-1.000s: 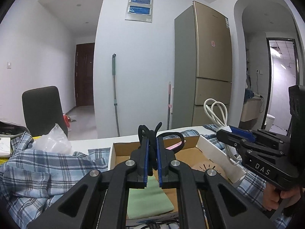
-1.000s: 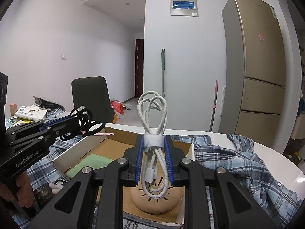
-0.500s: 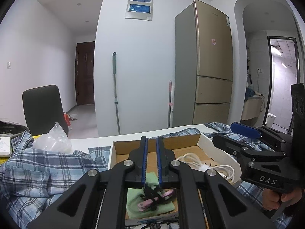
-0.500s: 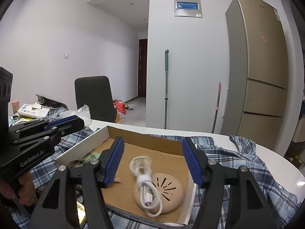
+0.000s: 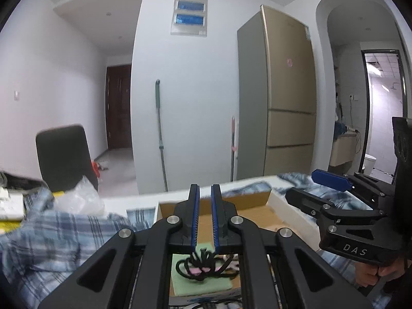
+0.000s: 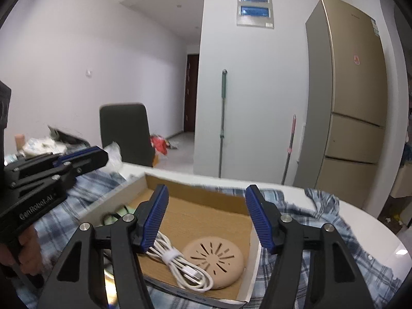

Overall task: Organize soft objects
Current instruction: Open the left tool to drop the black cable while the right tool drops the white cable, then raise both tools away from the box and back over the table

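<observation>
A shallow cardboard box (image 6: pixel 195 190) lies on a plaid cloth. Inside it, a bundled white cable (image 6: pixel 180 265) rests against a beige round slotted disc (image 6: pixel 213 257). A black cord bundle with pink bits (image 5: pixel 203 267) lies on a green pad (image 5: pixel 180 283) at the box's near left. My left gripper (image 5: pixel 205 190) hovers above that bundle, shut with nothing between its pads. My right gripper (image 6: pixel 206 206) stands open over the cable, its blue pads well apart and touching nothing. Each gripper shows in the other's view: the right gripper (image 5: pixel 306 188) and the left gripper (image 6: pixel 100 157).
A blue plaid shirt (image 6: pixel 322 231) covers much of the white round table (image 6: pixel 373 221). A crumpled plastic bag (image 5: pixel 77 198) and papers lie at the left. Behind stand a dark chair (image 5: pixel 61 154), a mop (image 5: pixel 159 134) and a gold fridge (image 5: pixel 283 103).
The black cord bundle left my left gripper and now lies on the green pad. My right gripper opened and the white cable dropped into the box beside the disc.
</observation>
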A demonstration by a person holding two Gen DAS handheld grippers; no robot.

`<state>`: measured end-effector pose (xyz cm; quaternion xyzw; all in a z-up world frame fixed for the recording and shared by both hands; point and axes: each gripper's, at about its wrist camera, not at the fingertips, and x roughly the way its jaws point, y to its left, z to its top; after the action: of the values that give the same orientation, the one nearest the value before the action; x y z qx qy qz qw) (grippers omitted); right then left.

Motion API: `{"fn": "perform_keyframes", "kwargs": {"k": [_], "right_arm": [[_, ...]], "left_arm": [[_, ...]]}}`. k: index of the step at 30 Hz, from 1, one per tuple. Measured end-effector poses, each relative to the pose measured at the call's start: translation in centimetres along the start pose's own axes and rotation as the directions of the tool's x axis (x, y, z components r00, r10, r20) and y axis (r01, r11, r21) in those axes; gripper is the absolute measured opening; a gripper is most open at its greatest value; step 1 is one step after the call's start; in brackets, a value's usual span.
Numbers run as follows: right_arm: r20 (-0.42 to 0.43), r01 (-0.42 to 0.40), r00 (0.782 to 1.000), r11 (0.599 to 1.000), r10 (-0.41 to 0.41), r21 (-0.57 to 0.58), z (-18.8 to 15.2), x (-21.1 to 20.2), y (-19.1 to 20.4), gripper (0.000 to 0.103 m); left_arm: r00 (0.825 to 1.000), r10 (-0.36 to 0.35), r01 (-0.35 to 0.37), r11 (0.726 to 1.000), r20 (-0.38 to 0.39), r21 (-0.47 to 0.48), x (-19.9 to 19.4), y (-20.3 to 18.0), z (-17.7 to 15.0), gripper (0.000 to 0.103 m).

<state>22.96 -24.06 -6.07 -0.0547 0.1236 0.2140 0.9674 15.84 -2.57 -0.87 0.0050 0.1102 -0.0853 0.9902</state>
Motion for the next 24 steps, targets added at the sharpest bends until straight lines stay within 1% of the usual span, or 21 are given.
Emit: {"fn": "perform_keyframes", "kwargs": {"k": [2,4,6,8,10,11,13,16,20,24], "right_arm": [[0.044,0.004,0.999,1.000,-0.003,-0.020,1.5,-1.8,0.3,0.061],[0.069,0.016,0.998,0.999,-0.013,-0.031,3.2,-3.6,0.7,0.061],[0.074,0.004,0.997,1.000,-0.004,-0.002,4.7,-5.5,0.7,0.061],[0.080,-0.020,0.997,0.999,0.016,0.041,5.7,-7.2,0.5,0.061],[0.093,-0.031,0.995,0.997,0.024,0.070,6.2,-8.7,0.4,0.061],[0.101,-0.031,0.995,0.997,0.024,0.076,6.3,-9.6,0.5,0.061],[0.107,-0.035,0.994,0.996,0.026,0.080,6.1,-10.8,0.6,0.061],[0.102,-0.040,0.994,0.994,0.030,0.097,5.6,-12.2,0.8,0.061],[0.074,-0.032,0.997,0.992,0.024,0.119,3.8,-13.1,0.9,0.061],[0.032,-0.005,0.999,0.997,0.003,0.073,0.9,-13.3,1.5,0.061]], "left_arm": [[0.999,0.001,-0.002,1.000,0.036,0.017,-1.7,-0.6,1.6,0.008],[0.998,0.021,-0.022,0.999,0.057,0.026,-3.3,-1.1,3.0,0.008],[0.997,-0.001,0.001,1.000,0.083,0.003,-5.7,-1.4,4.6,0.008],[0.994,0.003,-0.002,1.000,0.108,-0.009,-7.7,-1.8,5.6,0.008],[0.991,0.010,-0.010,1.000,0.135,0.003,-9.8,-2.4,6.2,0.008],[0.988,0.021,-0.023,1.000,0.155,0.012,-11.1,-2.8,6.4,0.008],[0.985,0.021,-0.024,1.000,0.172,0.015,-12.6,-3.1,6.3,0.008],[0.986,0.010,-0.013,1.000,0.164,0.017,-14.4,-3.5,5.6,0.008],[0.993,0.009,-0.011,1.000,0.120,0.016,-15.5,-4.0,3.5,0.008],[0.998,-0.005,0.005,1.000,0.055,-0.002,-15.5,-3.8,1.0,0.008]]}}
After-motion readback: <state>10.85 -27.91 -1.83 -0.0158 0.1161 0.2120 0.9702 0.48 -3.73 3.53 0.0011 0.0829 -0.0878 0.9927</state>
